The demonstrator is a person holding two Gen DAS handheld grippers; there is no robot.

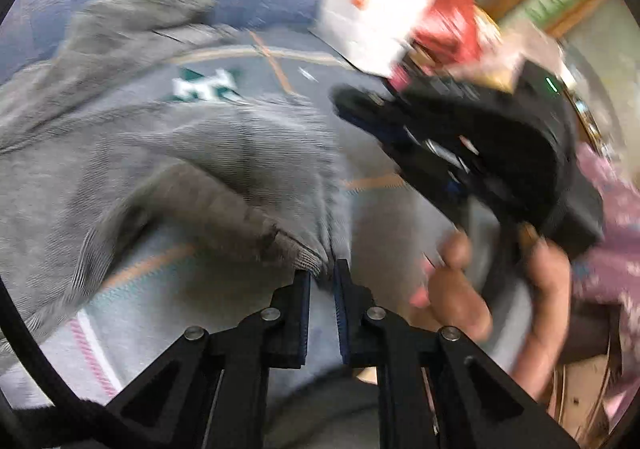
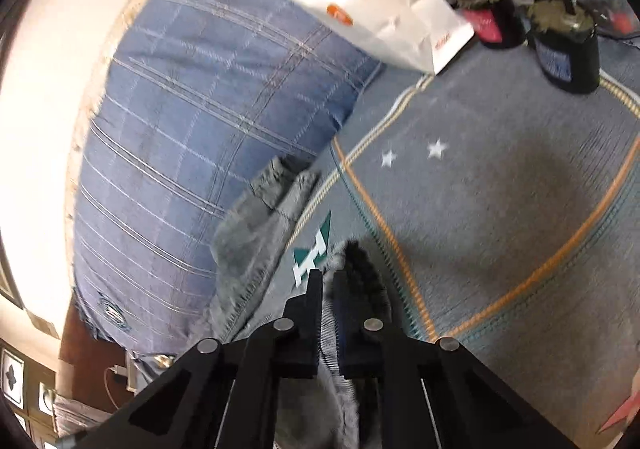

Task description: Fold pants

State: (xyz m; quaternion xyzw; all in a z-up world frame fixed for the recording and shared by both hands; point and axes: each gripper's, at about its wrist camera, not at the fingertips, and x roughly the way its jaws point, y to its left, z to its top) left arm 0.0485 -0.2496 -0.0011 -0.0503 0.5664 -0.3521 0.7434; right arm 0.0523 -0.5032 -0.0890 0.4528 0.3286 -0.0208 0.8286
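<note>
Black linkage arms fill the near edge of both wrist views, and each tool is pinched shut on grey cloth. Left tool (image 1: 322, 273) clamps a ribbed edge of the pants (image 1: 168, 169) right at its tips, probably a cuff or waistband corner, while the right tool (image 2: 326, 281) bites a bunched fold of the same garment; gripping two points likely lets the person lift and carry an edge over for a fold. Ahead and left of the left tool, the pants lie crumpled on the bed cover (image 2: 500, 189). Right of the right tool, the cover is bare; further ahead, a blue pillow (image 2: 200, 121) and white paper bag (image 2: 372, 9) limit the room.
</note>
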